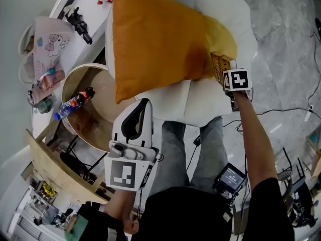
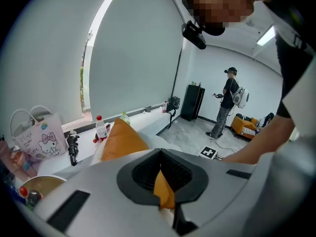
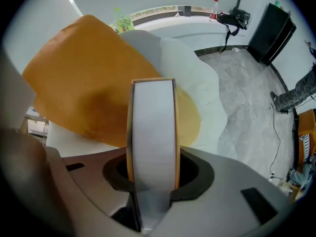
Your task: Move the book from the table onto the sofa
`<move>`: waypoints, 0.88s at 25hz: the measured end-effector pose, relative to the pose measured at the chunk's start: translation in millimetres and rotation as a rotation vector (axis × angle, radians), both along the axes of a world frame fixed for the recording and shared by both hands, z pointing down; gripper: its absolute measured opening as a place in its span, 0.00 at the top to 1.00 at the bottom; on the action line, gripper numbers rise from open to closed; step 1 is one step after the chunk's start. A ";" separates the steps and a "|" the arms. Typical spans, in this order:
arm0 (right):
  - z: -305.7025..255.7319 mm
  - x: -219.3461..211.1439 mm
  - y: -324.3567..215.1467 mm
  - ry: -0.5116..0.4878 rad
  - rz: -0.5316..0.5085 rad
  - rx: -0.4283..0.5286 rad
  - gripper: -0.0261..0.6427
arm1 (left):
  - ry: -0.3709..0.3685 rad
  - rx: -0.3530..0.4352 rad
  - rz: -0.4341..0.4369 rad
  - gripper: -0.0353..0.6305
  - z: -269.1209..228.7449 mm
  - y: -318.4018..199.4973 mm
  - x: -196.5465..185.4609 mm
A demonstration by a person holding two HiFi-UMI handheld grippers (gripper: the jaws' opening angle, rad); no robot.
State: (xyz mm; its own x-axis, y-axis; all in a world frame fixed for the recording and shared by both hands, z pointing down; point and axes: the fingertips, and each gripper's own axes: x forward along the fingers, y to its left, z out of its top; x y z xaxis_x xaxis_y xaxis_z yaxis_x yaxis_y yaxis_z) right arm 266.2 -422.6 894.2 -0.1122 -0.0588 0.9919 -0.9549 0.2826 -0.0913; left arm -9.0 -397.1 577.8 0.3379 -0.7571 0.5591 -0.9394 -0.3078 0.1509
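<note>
Right tongs point(image 3: 153, 168): clamped on the book point(image 3: 153, 127), gripping across its two covers, white page edge toward the camera, pointing straight down.
Left tongs point(image 2: 163, 180): drawn together with nothing between them, low at the left and well apart from the book.
Book position: upright in the grip, over the white sofa point(image 3: 195, 68), just beside the right-hand corner of the orange cushion point(image 3: 84, 78); contact with the seat not clear to see.
Step in hand: judged to be the lowering and setting down on the sofa.
Landing spot: best on bare white upholstery beside the cushion, not on the cushion's sloping face, a likely slide.
Approach: lower slowly to first contact of the bottom edge with the seat, then tilt over to lay one cover flat.
Release: open only after full support by the sofa; withdraw straight back along the line of the grip to avoid dragging the cover.
Risk: rounded, soft sofa edge close by in the head view; too near it, a probable tip toward the floor point(image 1: 281, 44).
Left side: best kept parked, out of the way of the right arm.
</note>
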 end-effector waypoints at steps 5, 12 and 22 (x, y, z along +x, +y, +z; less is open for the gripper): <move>31.4 -8.4 -6.1 0.014 0.101 -0.030 0.74 | 0.022 0.015 -0.021 0.93 7.1 -2.9 -6.2; 49.7 -24.9 -19.4 0.033 0.124 -0.007 0.74 | 0.027 -0.032 -0.044 0.93 22.8 5.6 -16.8; 57.9 -33.6 -24.7 0.032 0.119 -0.022 0.73 | -0.002 -0.052 -0.084 0.93 29.3 -0.6 -30.1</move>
